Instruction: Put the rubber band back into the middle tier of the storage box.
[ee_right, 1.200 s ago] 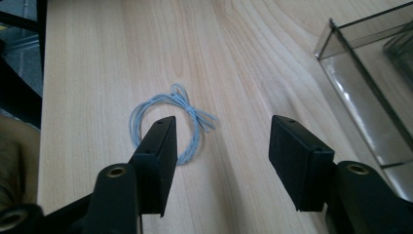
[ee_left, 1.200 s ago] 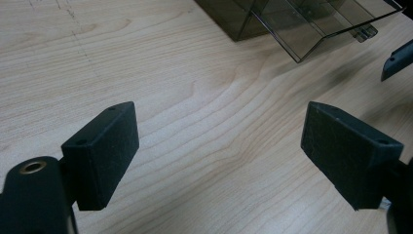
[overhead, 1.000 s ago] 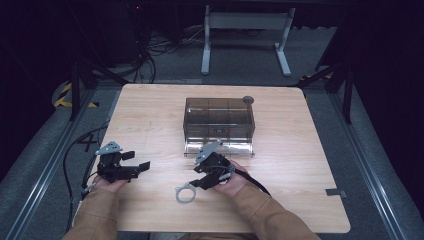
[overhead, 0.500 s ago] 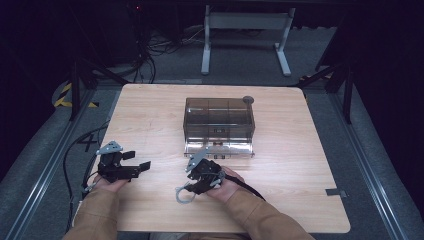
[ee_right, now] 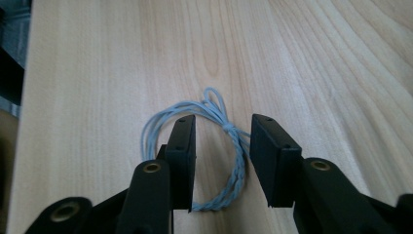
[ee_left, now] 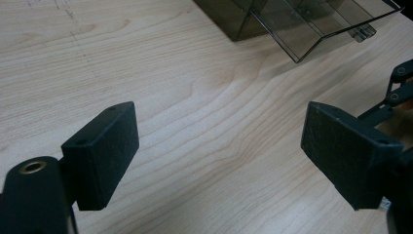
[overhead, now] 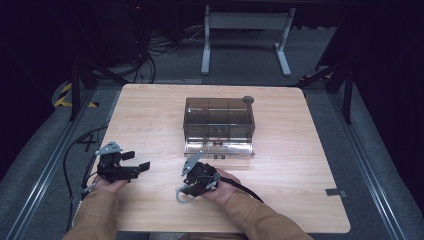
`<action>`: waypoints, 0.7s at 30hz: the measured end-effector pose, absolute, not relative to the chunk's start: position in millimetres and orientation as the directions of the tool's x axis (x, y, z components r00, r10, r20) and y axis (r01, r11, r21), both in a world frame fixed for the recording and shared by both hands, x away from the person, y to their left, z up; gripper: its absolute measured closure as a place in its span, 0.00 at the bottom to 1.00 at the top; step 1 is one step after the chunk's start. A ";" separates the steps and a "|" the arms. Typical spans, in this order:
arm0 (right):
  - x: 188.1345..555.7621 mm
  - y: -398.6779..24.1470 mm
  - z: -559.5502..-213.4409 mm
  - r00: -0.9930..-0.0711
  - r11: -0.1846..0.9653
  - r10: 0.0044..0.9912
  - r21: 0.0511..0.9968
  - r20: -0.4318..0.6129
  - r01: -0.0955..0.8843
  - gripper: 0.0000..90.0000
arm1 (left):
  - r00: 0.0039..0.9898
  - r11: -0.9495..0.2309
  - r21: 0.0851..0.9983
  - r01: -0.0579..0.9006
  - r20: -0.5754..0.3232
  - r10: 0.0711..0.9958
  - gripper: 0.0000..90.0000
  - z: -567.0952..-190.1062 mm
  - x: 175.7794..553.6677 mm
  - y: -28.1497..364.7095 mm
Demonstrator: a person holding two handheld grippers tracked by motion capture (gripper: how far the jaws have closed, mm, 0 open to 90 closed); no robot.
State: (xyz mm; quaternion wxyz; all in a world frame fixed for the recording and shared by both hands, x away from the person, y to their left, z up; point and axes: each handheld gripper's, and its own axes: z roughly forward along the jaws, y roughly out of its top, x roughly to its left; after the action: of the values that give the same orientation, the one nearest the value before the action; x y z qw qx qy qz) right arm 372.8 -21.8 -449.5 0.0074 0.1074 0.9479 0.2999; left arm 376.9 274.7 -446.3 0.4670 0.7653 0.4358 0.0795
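High view: a wooden table carries a smoky clear box near its middle, with a drawer pulled out toward the person. The left tongs sit at the near left of the table, held in the left hand, jaws apart with nothing between them. The right tongs are near the front edge, below the drawer, tipped down over a small coil of pale cord lying on the table.

Left gripper view: the left tongs stand wide apart over bare table. The box and its drawer lie at the top.

Right gripper view: the right tongs are partly apart, not clamped. The cord lies flat on the table; one jaw stands inside the loop, the other just outside its twisted side.
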 end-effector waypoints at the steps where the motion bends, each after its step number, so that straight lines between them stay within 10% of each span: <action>1: 373.0 -21.3 -450.6 -0.976 0.800 0.212 0.566 0.045 0.200 0.71 | 0.607 -0.184 0.784 0.593 -0.285 0.741 0.16 -446.2 376.3 275.2; 21: 368.4 -17.7 -450.4 -0.984 0.832 0.174 0.542 -0.045 0.122 0.99 | 0.598 -0.175 0.784 0.595 -0.286 0.749 0.16 -446.8 372.8 279.6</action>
State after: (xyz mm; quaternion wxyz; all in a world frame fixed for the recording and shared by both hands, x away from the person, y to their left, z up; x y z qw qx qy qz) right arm 368.4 -17.7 -450.4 0.0463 0.0774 0.9559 0.2796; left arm 372.8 279.6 -446.8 0.4669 0.7622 0.4409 0.0822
